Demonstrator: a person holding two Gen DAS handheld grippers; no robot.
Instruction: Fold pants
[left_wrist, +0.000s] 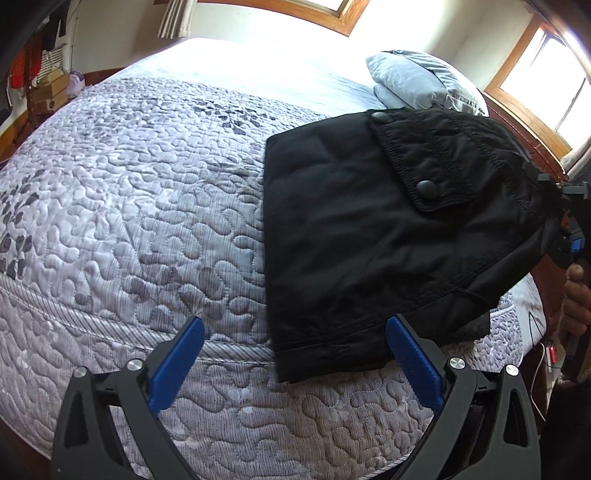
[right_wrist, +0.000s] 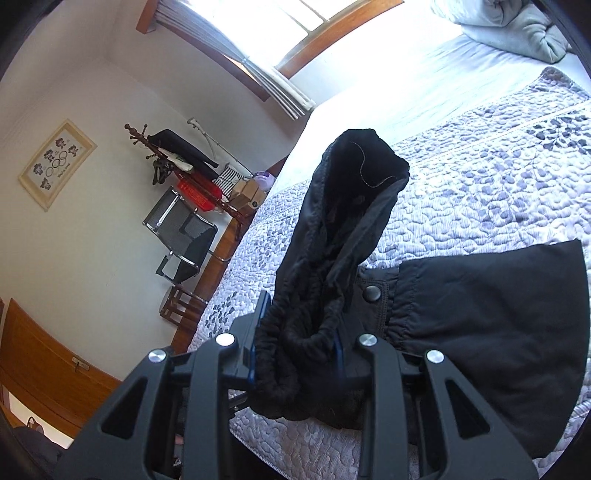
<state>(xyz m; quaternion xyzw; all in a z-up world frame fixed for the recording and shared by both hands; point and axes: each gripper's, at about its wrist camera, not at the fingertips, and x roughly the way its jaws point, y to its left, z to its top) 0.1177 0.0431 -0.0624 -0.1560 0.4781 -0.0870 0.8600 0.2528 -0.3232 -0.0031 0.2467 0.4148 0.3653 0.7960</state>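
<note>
The black pants (left_wrist: 369, 229) lie folded into a thick stack on the quilted bed, pocket flap with snap buttons on top. My left gripper (left_wrist: 295, 354) is open at the stack's near edge, its right blue finger (left_wrist: 413, 358) touching the cloth, holding nothing. In the right wrist view my right gripper (right_wrist: 295, 354) is shut on the bunched elastic waistband of the pants (right_wrist: 332, 236), which rises lifted in front of it; the rest (right_wrist: 480, 332) lies flat to the right. The right gripper also shows in the left wrist view (left_wrist: 569, 221) at the stack's far right.
The grey quilted bedspread (left_wrist: 129, 221) covers the bed. A folded light-blue garment or pillow (left_wrist: 417, 81) lies beyond the pants. A chair (right_wrist: 184, 236), coat rack and boxes stand by the wall left of the bed. A wooden headboard (left_wrist: 517, 125) is at the right.
</note>
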